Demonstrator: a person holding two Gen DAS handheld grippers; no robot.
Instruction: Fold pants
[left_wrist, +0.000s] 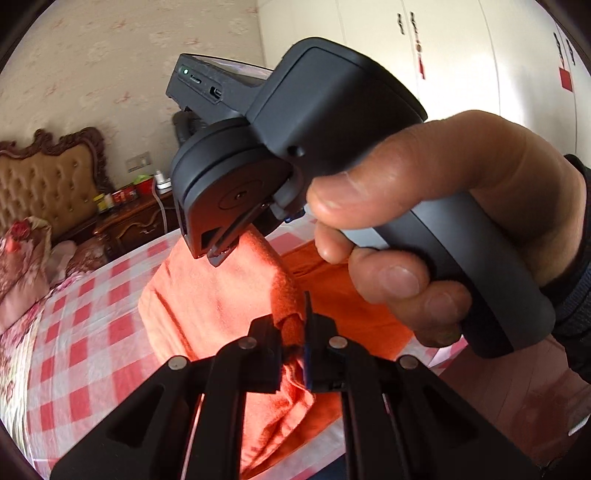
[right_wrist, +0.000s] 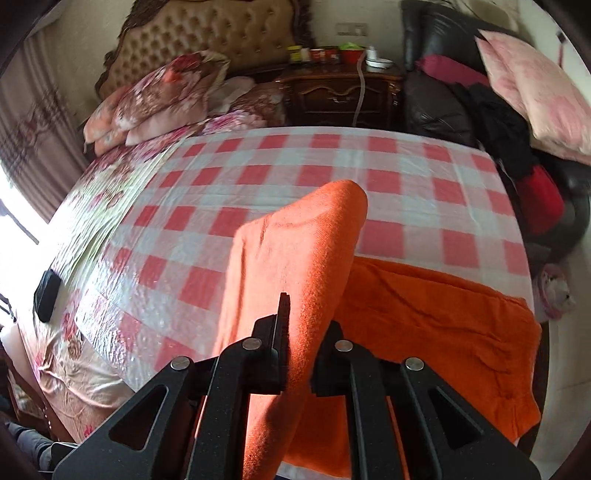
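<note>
Looking along the left gripper (left_wrist: 293, 343), its jaws are clenched on a bunched edge of the orange pants (left_wrist: 236, 295), which rise from the pinch and stretch up and away to the right gripper (left_wrist: 218, 251). That second tool fills the upper middle of this view, tilted nose-down, and its jaws nip the far end of the same lifted fold. The right hand (left_wrist: 443, 221) wraps the grey handle, thumb lying along the top and fingers curled underneath. Below the raised cloth, the rest of the pants lies flat on the bed (left_wrist: 85, 314) with its red-and-white checked cover.

From the right wrist view, the right gripper (right_wrist: 301, 343) points forward over the bed (right_wrist: 258, 162), jaws closed tightly on a thick fold of the pants (right_wrist: 295, 243). The fold stands up in a rounded hump ahead of the jaws, while the remaining cloth spreads flat to the right, near the bed's edge.
</note>
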